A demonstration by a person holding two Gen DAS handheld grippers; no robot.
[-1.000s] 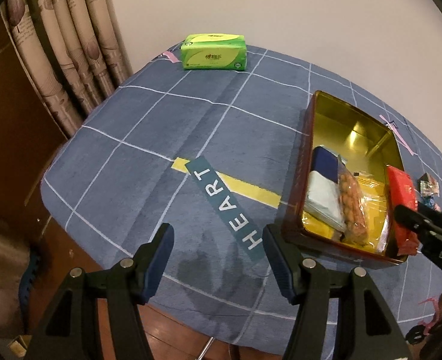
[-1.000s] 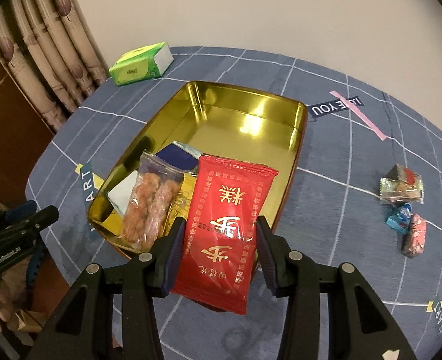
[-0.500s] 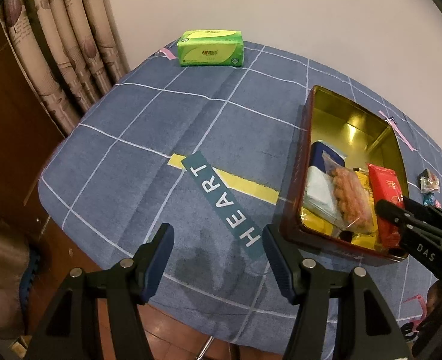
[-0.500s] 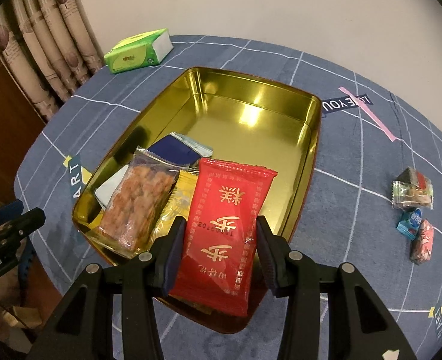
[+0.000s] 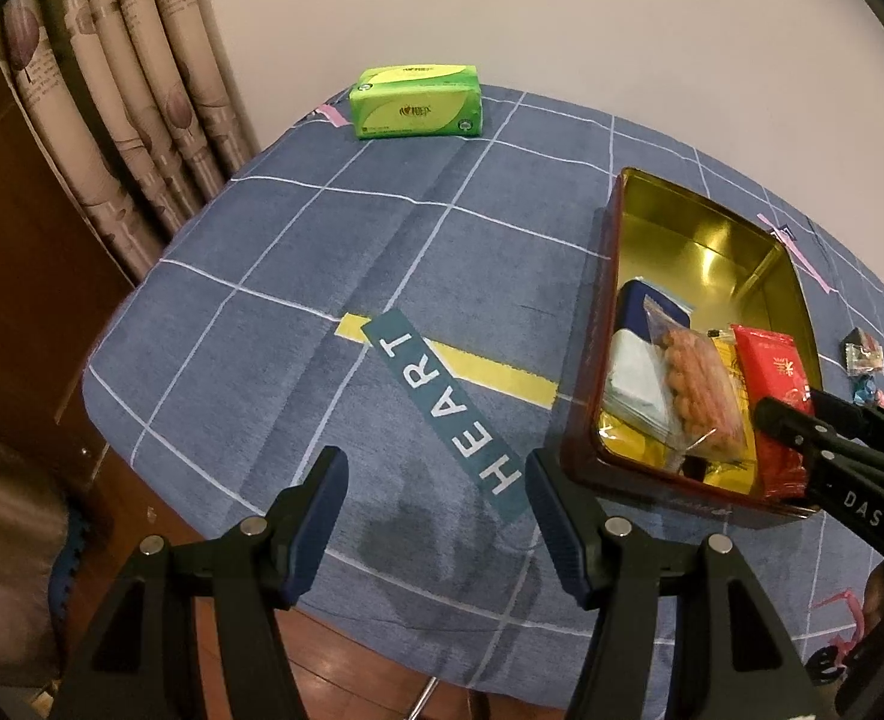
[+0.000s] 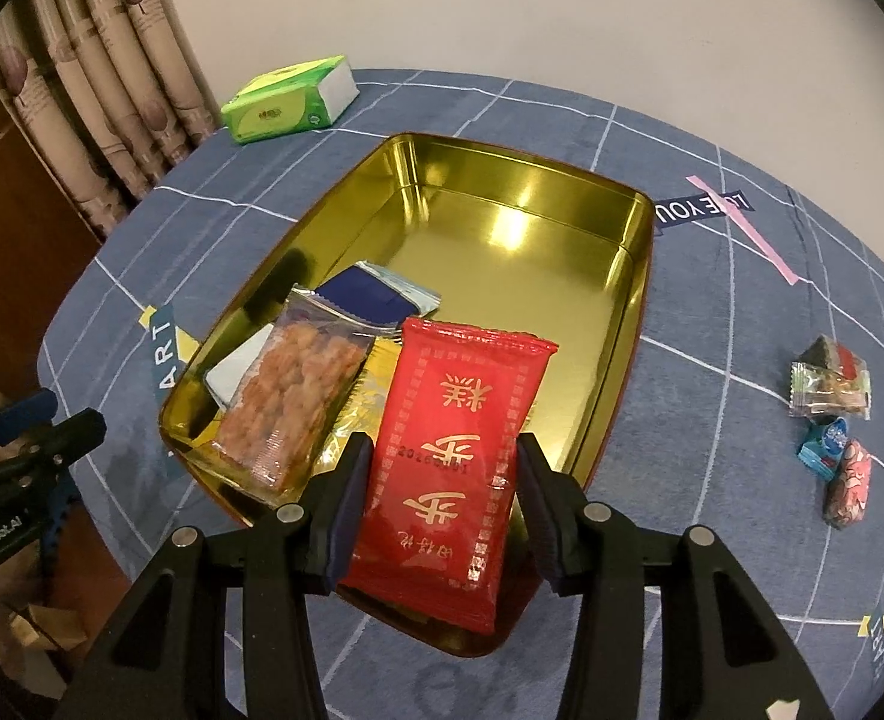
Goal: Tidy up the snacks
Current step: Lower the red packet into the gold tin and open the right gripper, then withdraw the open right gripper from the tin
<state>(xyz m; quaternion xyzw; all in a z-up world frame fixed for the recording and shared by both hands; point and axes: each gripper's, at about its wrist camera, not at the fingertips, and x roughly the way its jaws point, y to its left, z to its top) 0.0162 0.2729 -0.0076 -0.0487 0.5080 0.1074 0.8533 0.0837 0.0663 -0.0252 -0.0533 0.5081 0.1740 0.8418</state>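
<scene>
- The round table (image 5: 333,252) is the largest thing; a blue cloth with thin white grid lines covers it, and a label with the word "HEART" lies on the cloth.
- The curtain (image 5: 135,120) hangs behind the table on the left side, close to the wall.
- The gold tin tray (image 6: 520,228) stands on the cloth, with a dark red outer wall. Its far half is bare metal, and the snacks are in its near end.
- The left gripper (image 5: 435,516) hangs over the bare cloth to the left of the tray. Its jaws stand about half open and nothing is between them.
- The right gripper (image 6: 442,504) is over the near edge of the tray. Its jaws are opening, and the red packet is between them; the left pad is at the packet's edge, but I see a small gap at the right pad.
- The green tissue pack (image 6: 288,99) lies at the far edge of the table, well apart from the tray.
- The red packet (image 6: 454,444) has gold characters. It lies tilted over the near rim of the tray, with its top end inside.
- The clear bag of orange-brown snacks (image 6: 294,408) lies in the tray just left of the red packet, on top of a yellow wrapper.
- A dark blue packet (image 6: 363,300) and a pale one lie behind this bag.
- Three small wrapped sweets (image 6: 832,414) lie on the cloth to the right of the tray, near each other.
</scene>
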